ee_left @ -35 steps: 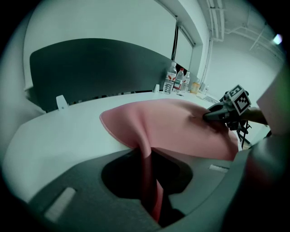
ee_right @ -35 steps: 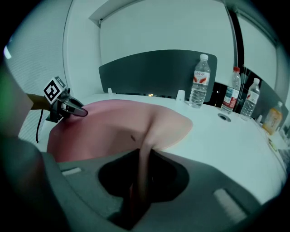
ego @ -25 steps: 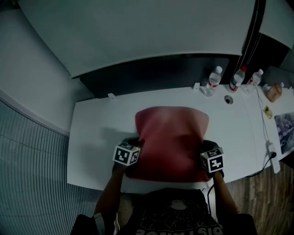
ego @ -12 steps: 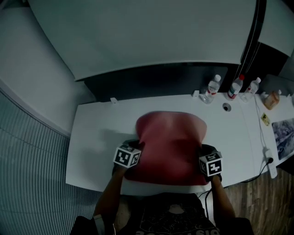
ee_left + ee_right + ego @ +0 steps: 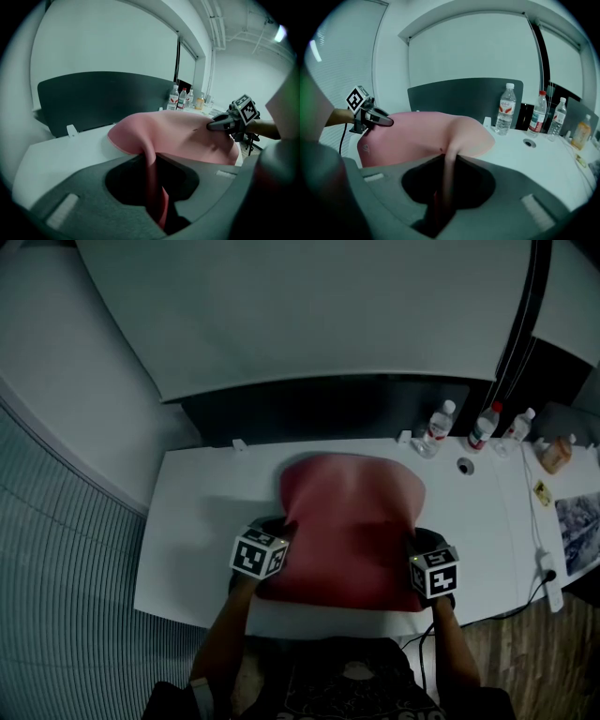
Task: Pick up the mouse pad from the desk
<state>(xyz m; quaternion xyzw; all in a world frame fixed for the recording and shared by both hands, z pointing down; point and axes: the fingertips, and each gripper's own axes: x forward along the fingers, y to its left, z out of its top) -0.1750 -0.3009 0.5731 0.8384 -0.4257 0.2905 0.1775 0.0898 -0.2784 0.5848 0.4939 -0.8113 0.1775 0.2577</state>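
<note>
Head view: red mouse pad [image 5: 352,521] sits over the middle of the white desk [image 5: 187,521]. I have the left gripper [image 5: 279,529] on its left edge and the right gripper [image 5: 417,542] on its right edge, both near the front corners. Water bottles [image 5: 439,423] stand at the back right, well apart.

Left gripper view: jaws nearly together, pinching the pad's thin edge. The sheet bows across to the other gripper.

Right gripper view: same here, jaws clamped on the pad edge. The far corner droops towards the desk, short of the bottles.
</note>
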